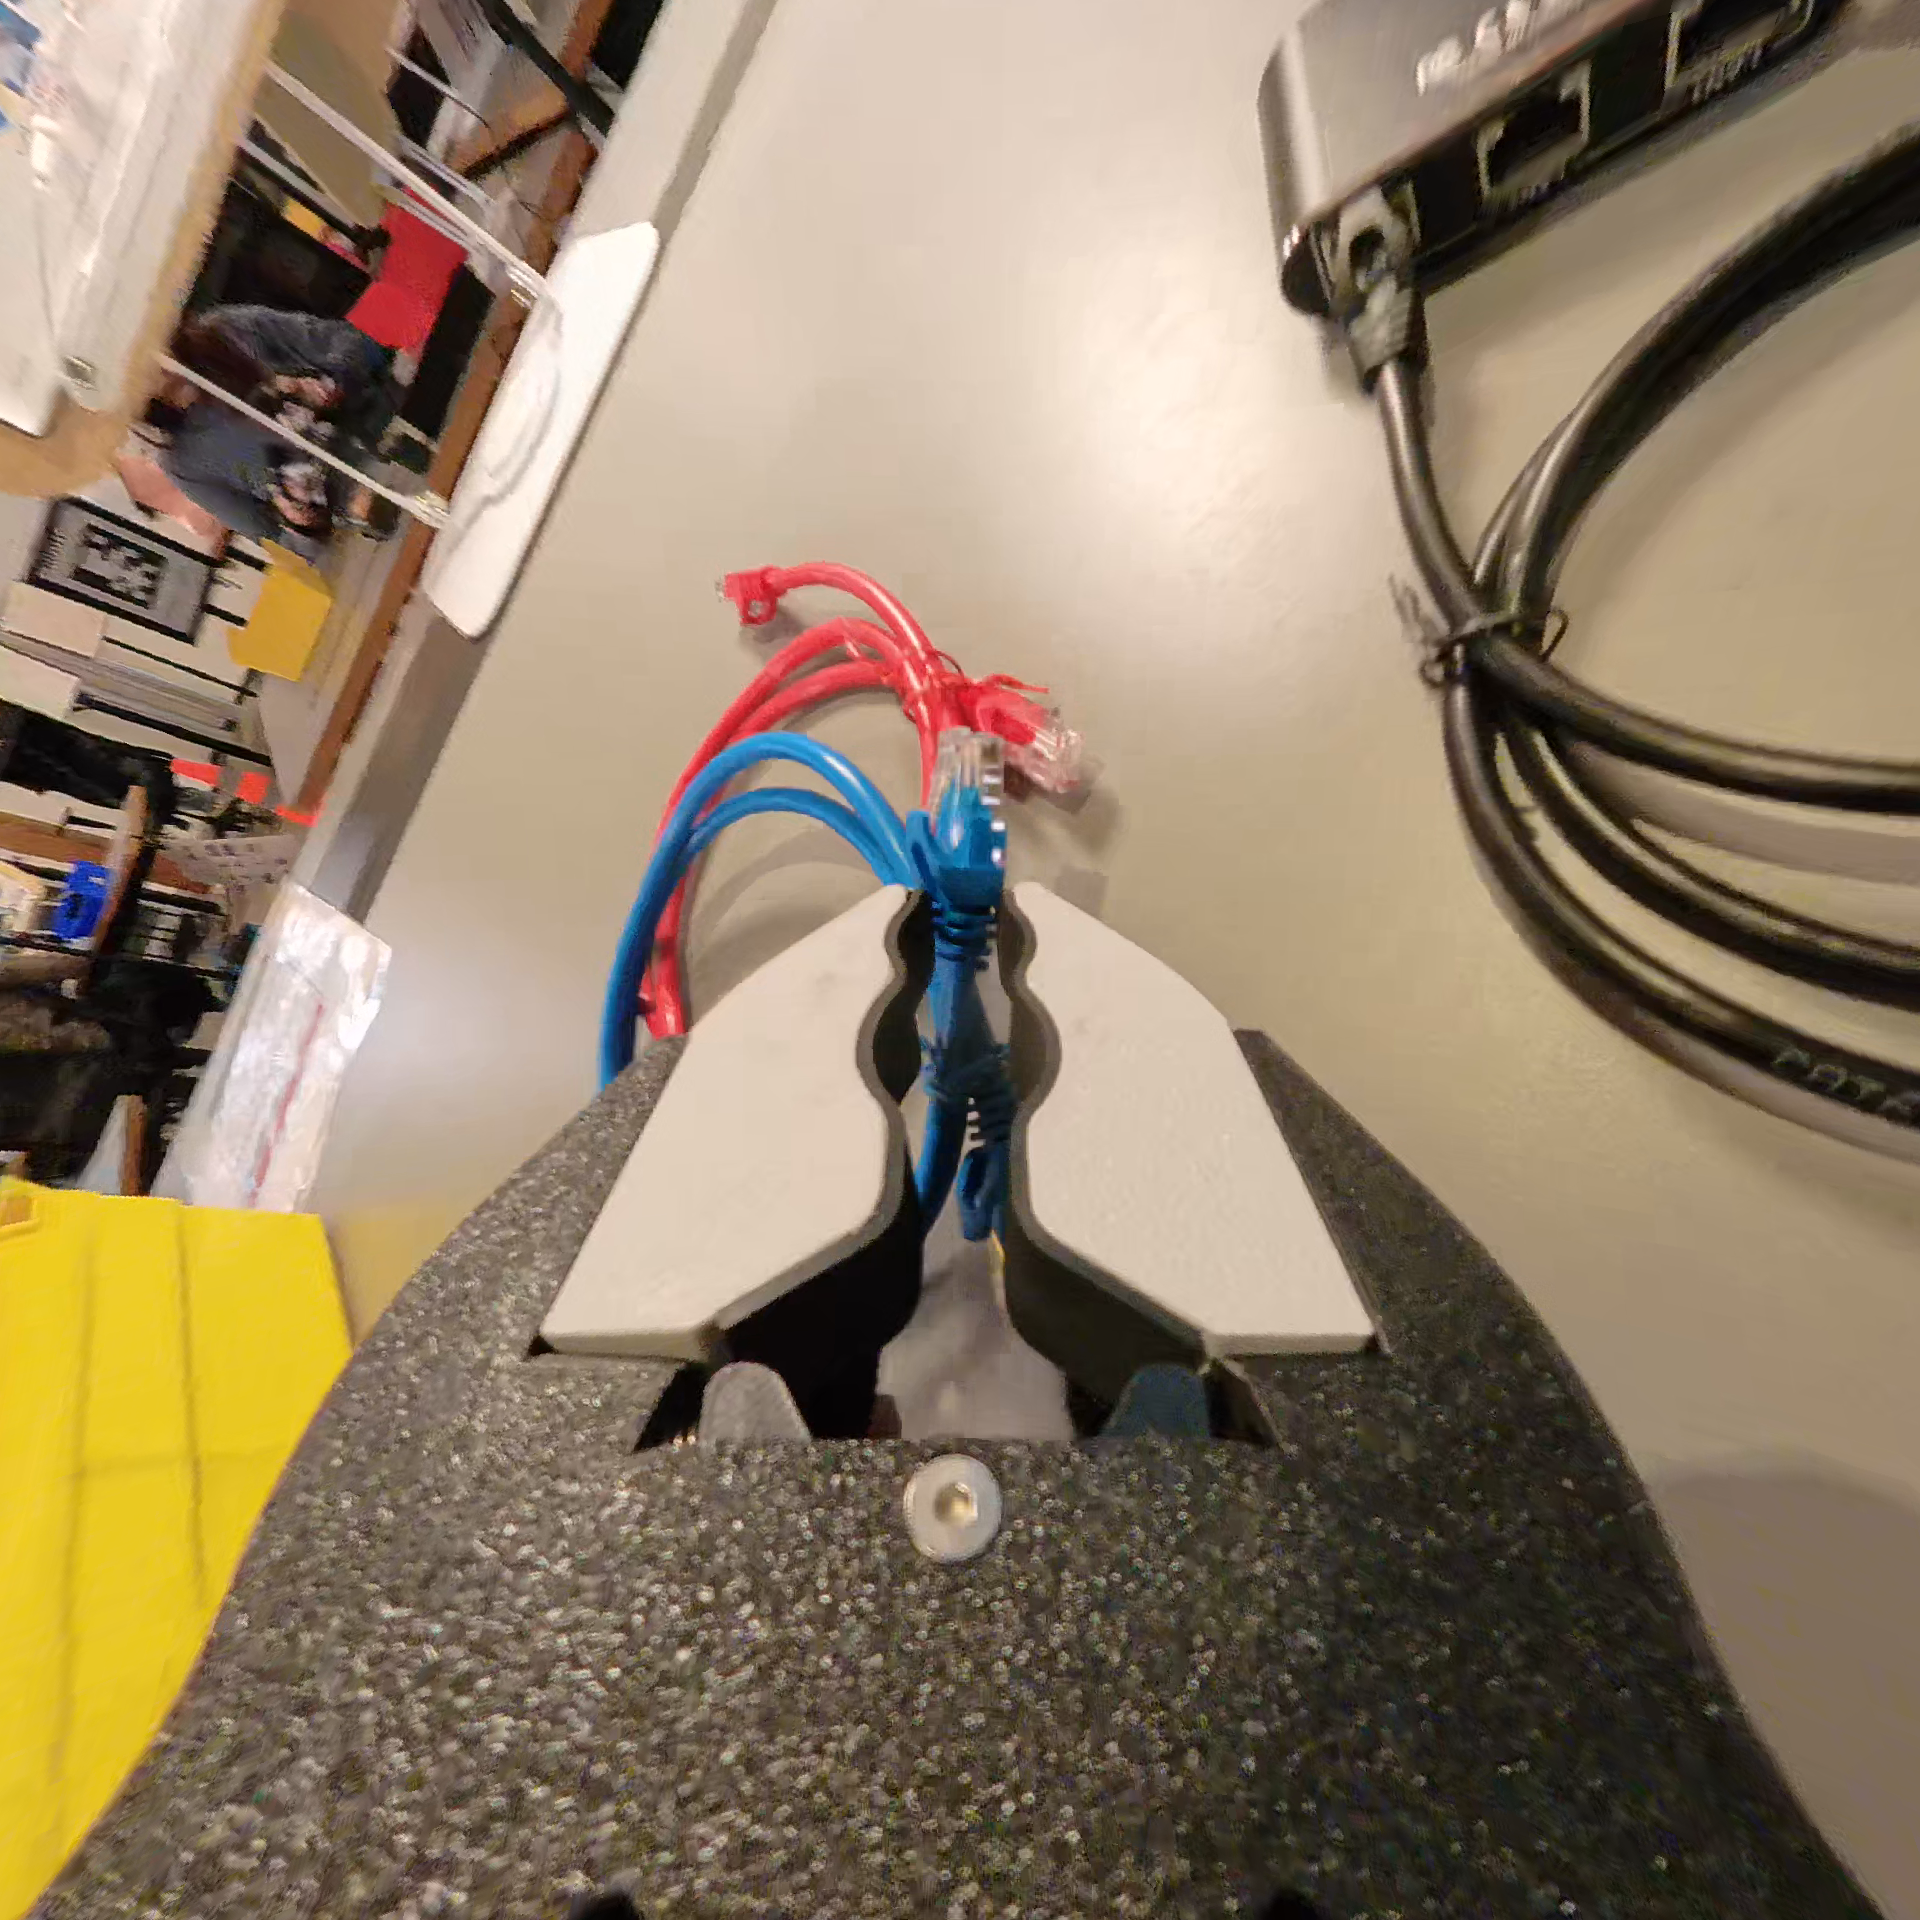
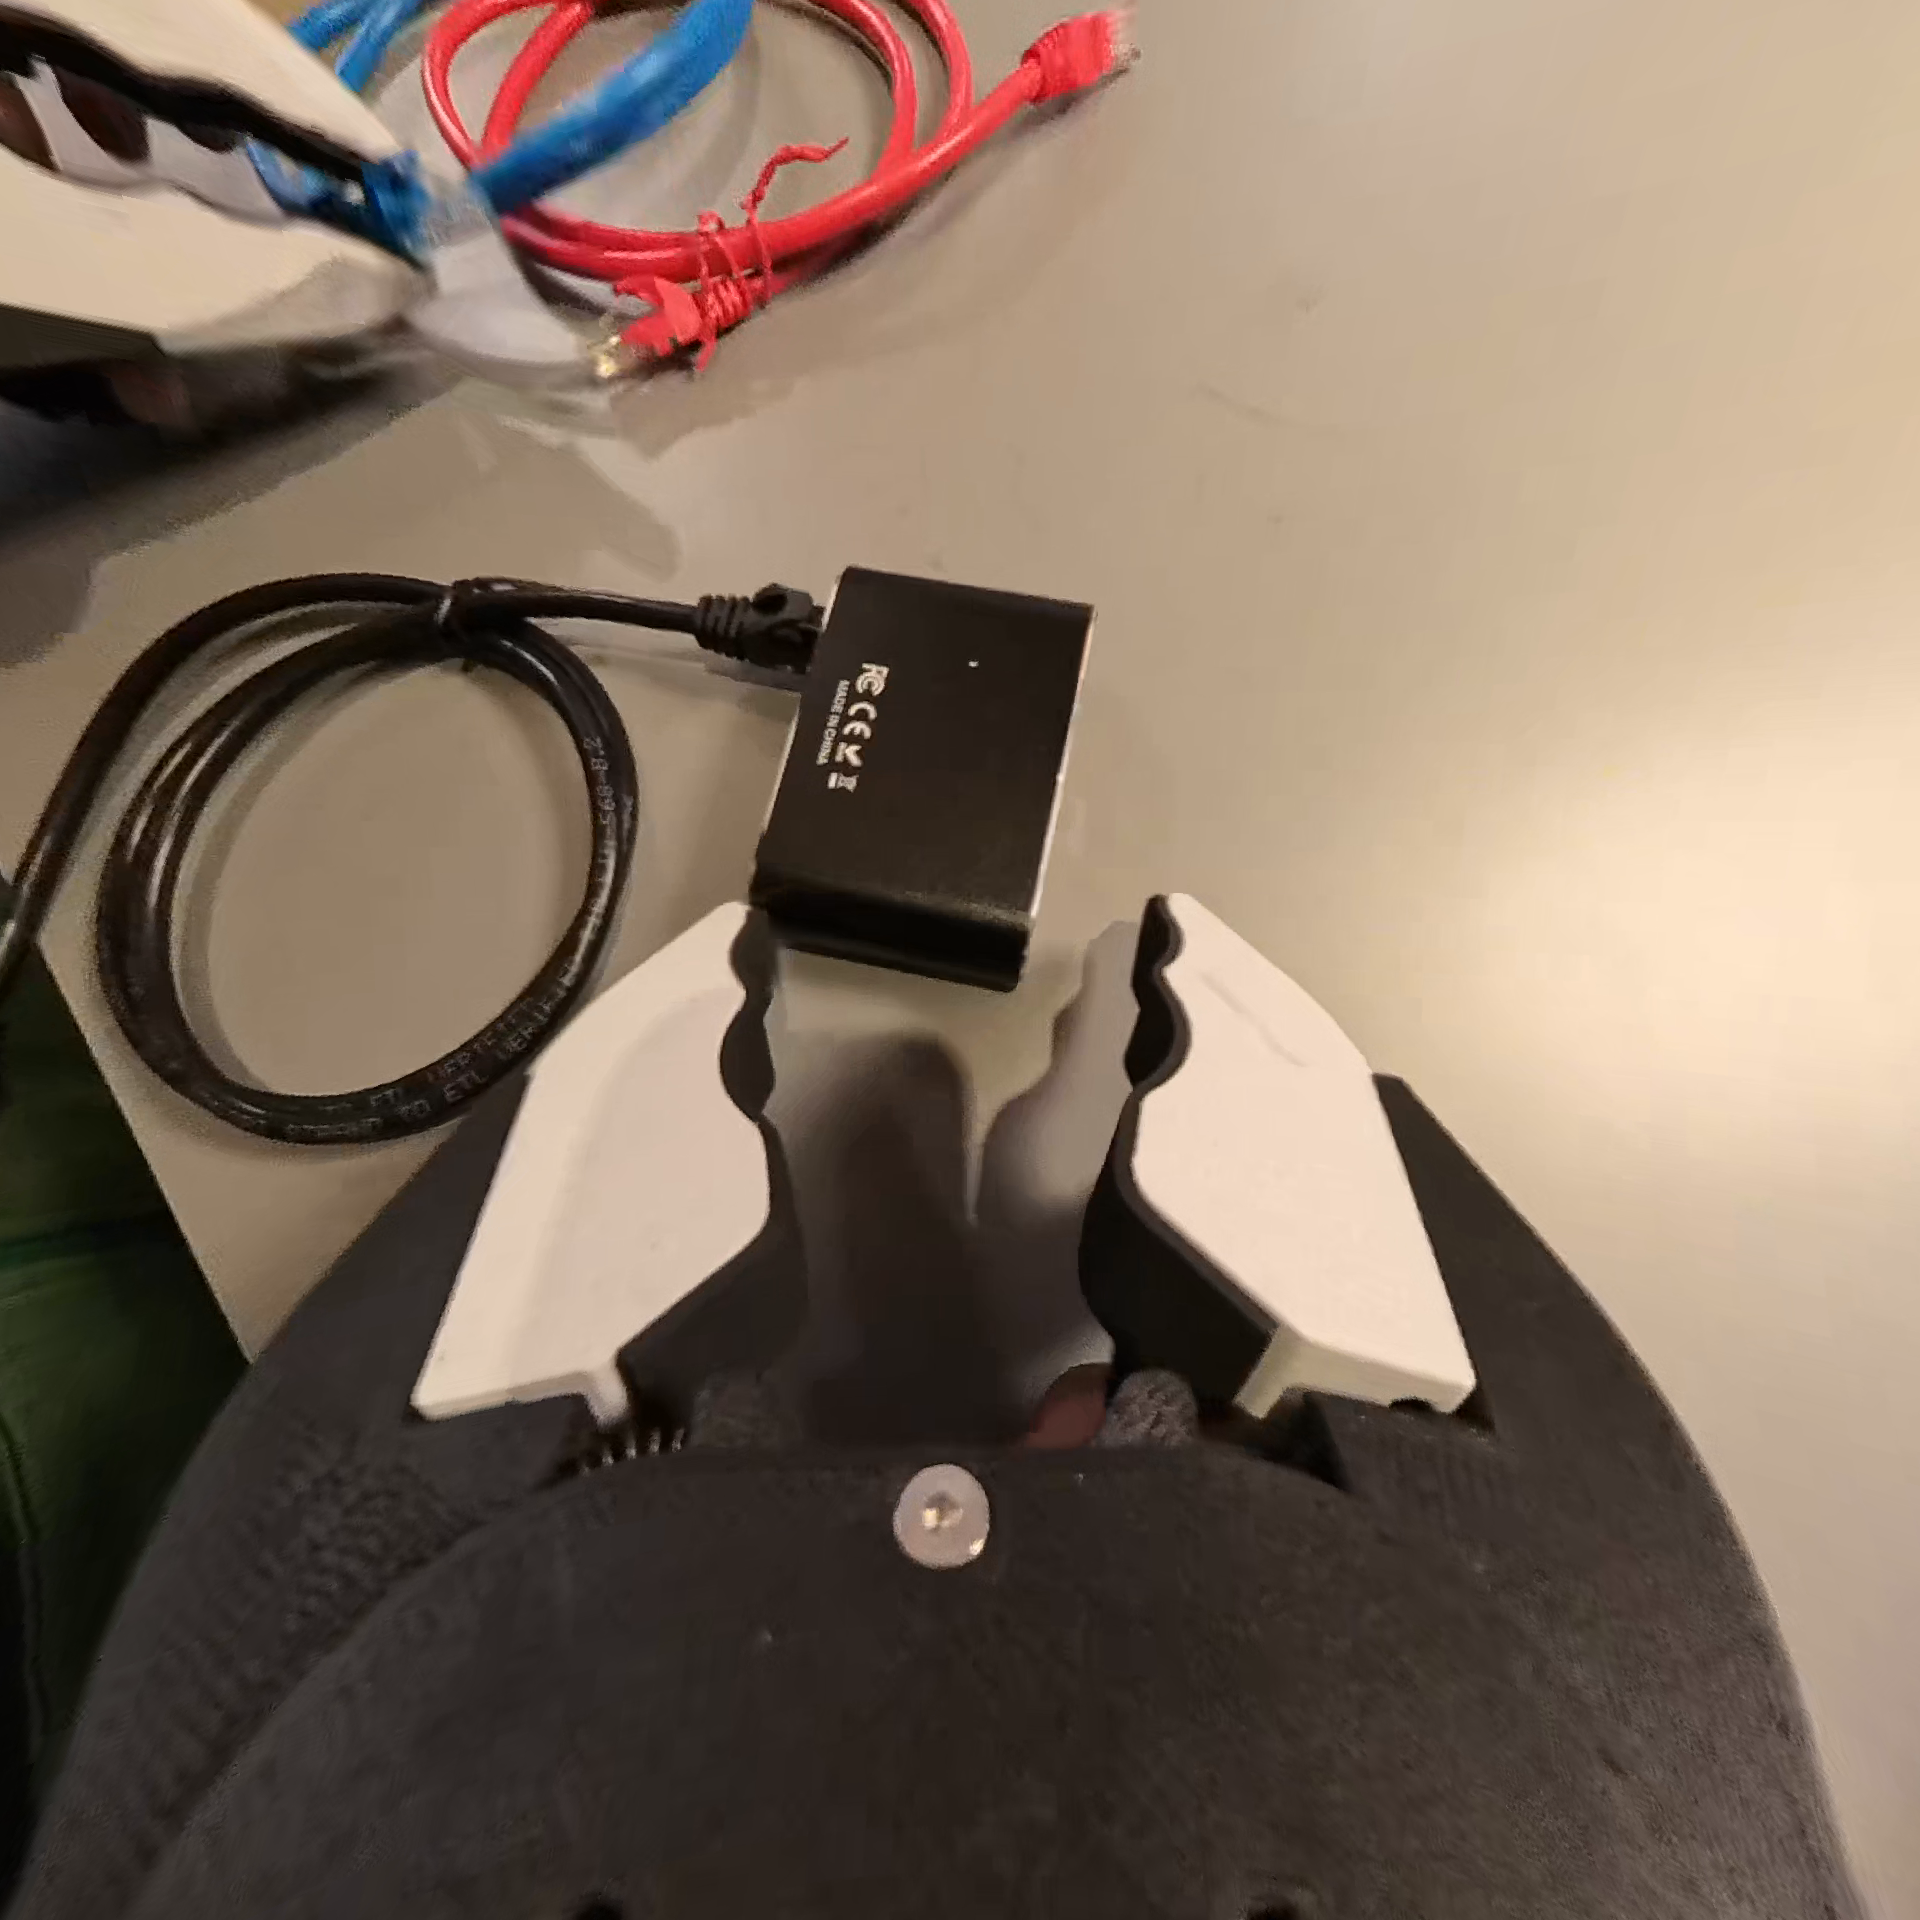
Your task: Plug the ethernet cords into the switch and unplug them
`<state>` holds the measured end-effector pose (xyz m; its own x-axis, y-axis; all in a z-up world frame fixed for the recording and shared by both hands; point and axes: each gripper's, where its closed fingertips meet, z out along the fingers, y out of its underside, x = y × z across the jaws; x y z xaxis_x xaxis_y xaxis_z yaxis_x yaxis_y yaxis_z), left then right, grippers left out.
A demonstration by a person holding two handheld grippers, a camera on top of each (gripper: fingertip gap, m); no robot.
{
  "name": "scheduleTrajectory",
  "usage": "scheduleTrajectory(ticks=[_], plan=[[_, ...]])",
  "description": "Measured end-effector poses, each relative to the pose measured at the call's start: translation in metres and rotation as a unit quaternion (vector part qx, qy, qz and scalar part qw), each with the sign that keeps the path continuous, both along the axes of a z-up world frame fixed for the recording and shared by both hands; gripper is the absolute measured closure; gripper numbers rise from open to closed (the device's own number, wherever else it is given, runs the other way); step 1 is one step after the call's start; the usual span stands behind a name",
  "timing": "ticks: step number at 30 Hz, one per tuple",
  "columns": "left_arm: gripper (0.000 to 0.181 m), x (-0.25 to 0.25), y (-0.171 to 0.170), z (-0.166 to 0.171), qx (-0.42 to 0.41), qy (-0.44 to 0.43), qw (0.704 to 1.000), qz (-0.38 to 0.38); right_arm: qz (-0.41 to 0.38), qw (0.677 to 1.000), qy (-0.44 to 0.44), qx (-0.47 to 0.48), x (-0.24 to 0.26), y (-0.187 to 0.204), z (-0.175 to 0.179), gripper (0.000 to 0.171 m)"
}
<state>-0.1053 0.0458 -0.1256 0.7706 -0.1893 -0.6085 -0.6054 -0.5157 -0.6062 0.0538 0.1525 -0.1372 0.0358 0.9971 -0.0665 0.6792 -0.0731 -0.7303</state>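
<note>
My left gripper [image 1: 961, 902] is shut on the blue ethernet cord [image 1: 961, 956] just behind its clear plug [image 1: 966, 779], held above the table. The red cord [image 1: 894, 644] lies coiled beyond it. The black switch [image 1: 1475, 114] sits at the upper right with a black cord [image 1: 1558, 675] plugged into it. In the right wrist view, my right gripper [image 2: 945, 935] is open, its tips on either side of the near end of the switch [image 2: 935, 769]. The black cord [image 2: 364, 862] coils to the left. The left gripper [image 2: 208, 208] with the blue cord [image 2: 613, 114] shows at the upper left, by the red cord [image 2: 831, 229].
A grey table [image 2: 1455, 520] holds everything. In the left wrist view a white flat device [image 1: 540, 416] lies at the table's far edge, a yellow bin [image 1: 135, 1455] sits at the lower left, and shelves and a person fill the background.
</note>
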Motion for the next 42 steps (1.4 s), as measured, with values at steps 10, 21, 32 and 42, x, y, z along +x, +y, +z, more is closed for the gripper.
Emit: scheduleTrajectory(ticks=[10,21,32,42], plan=[[0.171,0.069,0.012,0.035,0.046,0.104,0.991,-0.068,-0.014,0.997,-0.032,0.063,-0.018,-0.012,-0.010,0.112],[0.171,0.085,0.020,-0.005,-0.059,0.217,0.974,-0.032,0.015,0.999,0.027,0.025,-0.038,-0.043,0.004,0.113],[0.172,0.084,0.022,-0.006,-0.065,0.234,0.970,0.012,0.007,0.999,0.044,-0.001,-0.039,-0.045,0.009,0.113],[0.171,0.085,0.024,-0.005,-0.070,0.242,0.968,0.010,0.005,0.999,0.042,-0.018,-0.041,-0.047,0.007,0.114]])
